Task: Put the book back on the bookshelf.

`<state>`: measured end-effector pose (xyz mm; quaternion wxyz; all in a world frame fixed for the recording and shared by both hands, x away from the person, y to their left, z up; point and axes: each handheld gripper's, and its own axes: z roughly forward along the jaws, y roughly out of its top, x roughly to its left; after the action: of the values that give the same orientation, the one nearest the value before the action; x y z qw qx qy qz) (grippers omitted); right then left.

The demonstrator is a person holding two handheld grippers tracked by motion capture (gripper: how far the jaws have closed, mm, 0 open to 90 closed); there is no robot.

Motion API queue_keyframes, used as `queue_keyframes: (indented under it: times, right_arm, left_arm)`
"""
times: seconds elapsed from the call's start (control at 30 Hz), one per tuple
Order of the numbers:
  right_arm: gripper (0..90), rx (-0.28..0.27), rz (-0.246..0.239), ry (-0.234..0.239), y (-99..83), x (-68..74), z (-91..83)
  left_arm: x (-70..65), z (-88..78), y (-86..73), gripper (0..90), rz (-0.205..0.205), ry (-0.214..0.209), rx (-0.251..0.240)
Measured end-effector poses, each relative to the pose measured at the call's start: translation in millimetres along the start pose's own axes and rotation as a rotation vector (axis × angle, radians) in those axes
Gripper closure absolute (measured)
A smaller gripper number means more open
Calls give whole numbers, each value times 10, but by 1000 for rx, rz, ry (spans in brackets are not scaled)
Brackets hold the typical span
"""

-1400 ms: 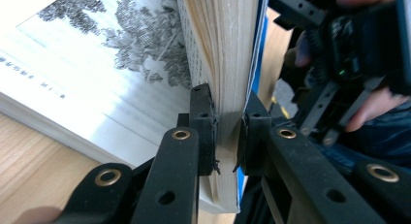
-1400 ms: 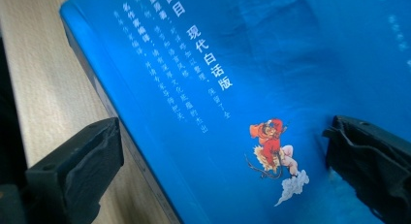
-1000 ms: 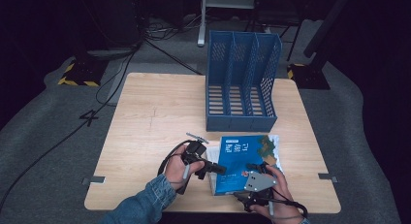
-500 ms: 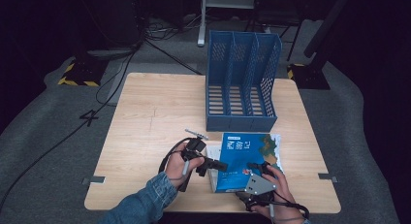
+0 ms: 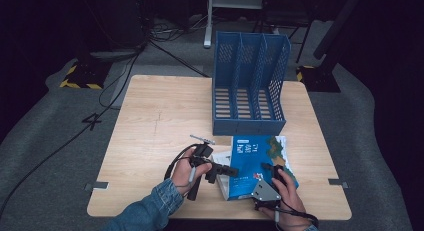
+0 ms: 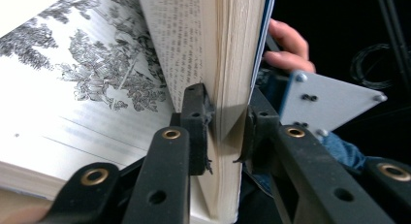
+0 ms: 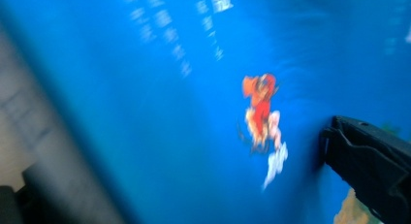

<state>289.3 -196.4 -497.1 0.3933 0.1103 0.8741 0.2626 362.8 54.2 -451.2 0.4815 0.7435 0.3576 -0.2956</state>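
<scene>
both grippers work on one book (image 5: 252,166) at the near edge of a pale wooden table (image 5: 160,116). left gripper (image 6: 225,132) has its two black jaws nearly closed on a thick wad of cream pages plus the blue cover, pinching them at the lower edge; to its left the opened book lies flat, showing a matte page with a fine black-and-white drawing of foliage, and a page of small print rises just above the jaw. just beyond the pinched wad sits the other tool's grey three-cornered metal plate with a hand (image 6: 288,47) behind it. in the high view the left gripper (image 5: 227,170) touches the book's left edge and the right gripper (image 5: 272,170) rests on the glossy blue cover. right gripper's own view is blurred: one black jaw lies against the blue cover near a small red figure (image 7: 261,110), and i cannot tell how wide it stands or whether it holds anything. beyond both, one blue plastic file rack (image 5: 250,86) with slotted walls and three compartments stands upright.
</scene>
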Motion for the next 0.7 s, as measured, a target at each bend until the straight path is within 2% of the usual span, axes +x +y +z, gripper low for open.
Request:
queue_keyframes:
  times: [0.17, 0.23, 0.27, 0.4, 0.5, 0.6, 0.67, 0.7]
  right_arm:
    - [3, -15, -1, -3, -11, -17, 29]
    - [4, -14, -31, -6, 9, -14, 37]
    - [4, -8, -77, -2, 36, -18, 42]
    - [4, 14, -108, 11, 72, -31, 47]
    - [5, 30, -96, 28, 87, -49, 59]
    - [16, 36, -84, 19, 94, -50, 65]
    - [91, 47, -80, 48, 107, -58, 57]
    - [130, 57, -109, 63, 112, -58, 48]
  left_arm:
    - [16, -9, -1, 725, -5, 17, -18]
    - [15, -11, -2, 725, 1, 22, -18]
    - [14, -12, -2, 724, 3, 23, -16]
    - [18, -16, -1, 713, 9, 35, -18]
    - [34, -20, -3, 698, 13, 59, -19]
    - [49, -25, -9, 694, 15, 69, -24]
    - [51, -17, -19, 685, 34, 104, -35]
    - [48, -10, -25, 679, 49, 137, -33]
